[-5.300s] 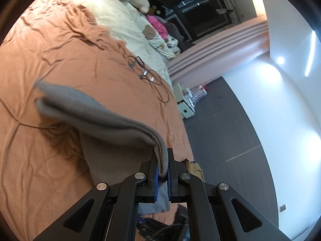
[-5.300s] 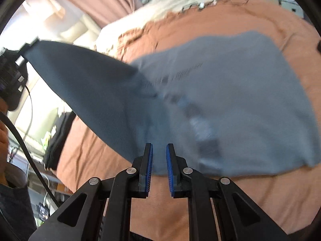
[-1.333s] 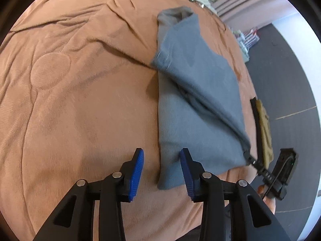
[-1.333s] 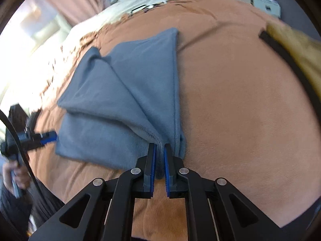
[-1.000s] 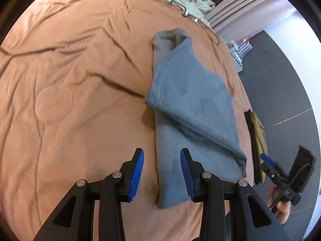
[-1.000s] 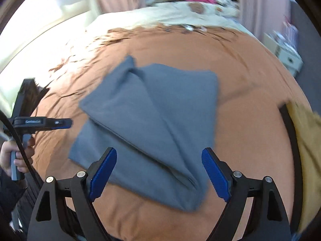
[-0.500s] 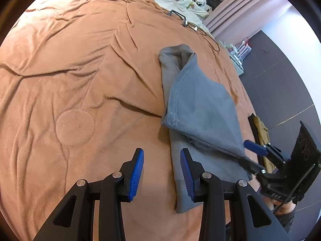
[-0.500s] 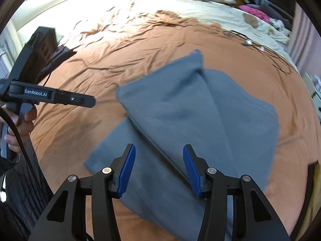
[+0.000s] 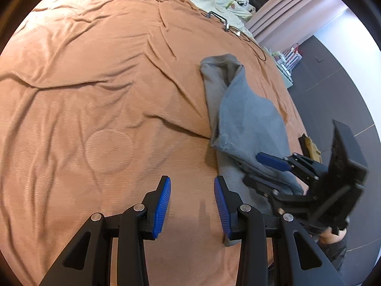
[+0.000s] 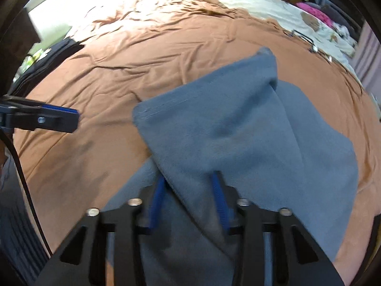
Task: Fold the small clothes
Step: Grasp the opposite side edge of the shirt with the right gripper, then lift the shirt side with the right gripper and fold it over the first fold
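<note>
The right claw (image 10: pixel 188 200) has swung over the one grey fleecy garment (image 10: pixel 238 131) on the rust bedspread (image 9: pixel 95 95), its jaws just closing astride a folded edge. The left claw (image 9: pixel 192 205) hovers part-open, empty.

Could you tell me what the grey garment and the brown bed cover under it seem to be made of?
The grey garment looks like a soft, matte fleece or brushed knit: its surface is fuzzy, it drapes in thick folds, and a stitched hem shows. The brown bed cover seems a thin, matte, finely ribbed knit that creases easily. The exact fibres cannot be told.
</note>
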Demonstrator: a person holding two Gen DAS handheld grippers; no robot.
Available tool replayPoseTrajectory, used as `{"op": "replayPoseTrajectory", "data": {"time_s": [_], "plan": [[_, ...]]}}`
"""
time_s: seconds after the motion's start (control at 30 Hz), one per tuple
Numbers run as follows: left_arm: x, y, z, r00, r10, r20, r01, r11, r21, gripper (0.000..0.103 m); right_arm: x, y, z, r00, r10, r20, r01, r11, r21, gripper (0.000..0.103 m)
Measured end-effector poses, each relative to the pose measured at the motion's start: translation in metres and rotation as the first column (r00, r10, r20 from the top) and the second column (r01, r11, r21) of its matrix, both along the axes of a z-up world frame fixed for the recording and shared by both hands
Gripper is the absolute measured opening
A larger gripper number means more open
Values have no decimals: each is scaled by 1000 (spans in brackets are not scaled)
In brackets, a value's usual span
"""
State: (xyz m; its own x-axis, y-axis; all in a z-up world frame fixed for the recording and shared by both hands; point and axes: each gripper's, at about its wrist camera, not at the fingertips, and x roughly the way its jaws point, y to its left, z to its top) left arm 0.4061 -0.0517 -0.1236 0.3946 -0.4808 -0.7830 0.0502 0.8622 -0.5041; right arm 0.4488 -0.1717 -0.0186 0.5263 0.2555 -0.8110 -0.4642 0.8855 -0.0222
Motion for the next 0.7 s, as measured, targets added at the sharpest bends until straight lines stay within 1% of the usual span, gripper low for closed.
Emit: {"op": "replayPoseTrajectory", "data": {"time_s": [0.03, 0.07, 0.13, 0.17, 0.23, 0.27, 0.3, 0.37, 0.43, 0.6, 0.7], "plan": [[0, 2, 0, 1000, 1, -1, -1, 1000, 7, 39, -1, -1, -3, 1000, -6, 7, 6, 1000, 18, 31], [0, 5, 0, 1000, 4, -4, -4, 1000, 16, 39, -1, -1, -6, 1000, -10, 13, 10, 1000, 24, 27], [1, 8, -2, 1000, 5, -12, -5, 1000, 29, 39, 0, 0, -4, 1000, -3, 10, 2, 1000, 25, 12], [2, 10, -5, 1000, 7, -20, -6, 999, 39, 39, 0, -1, 1, 1000, -2, 21, 2, 1000, 29, 6], [4, 11, -9, 999, 11, -31, -10, 999, 35, 39, -2, -8, 14, 999, -17, 40, 14, 997, 72, 6], [6, 11, -11, 999, 15, -40, -14, 1000, 27, 39, 0, -12, 18, 999, -24, 36, 20, 994, 106, 6], [8, 10, -12, 999, 17, -44, -17, 1000, 15, 39, 1, -16, 20, 999, -29, 34, 25, 992, 120, 6], [12, 8, -11, 999, 12, -31, -12, 1000, 0, 39, 4, -25, 24, 999, -40, 34, 35, 989, 146, 6], [16, 5, -8, 1000, 13, -16, -13, 1000, 4, 39, 8, -36, 27, 998, -60, 32, 53, 982, 181, 6], [29, -2, 0, 1000, 19, 9, -19, 1000, -3, 39, 15, -78, 39, 989, -143, 39, 126, 949, 290, 6], [41, -9, 3, 1000, 23, 20, -23, 1000, 0, 39, 14, -103, 46, 980, -195, 48, 169, 929, 330, 6]]}}
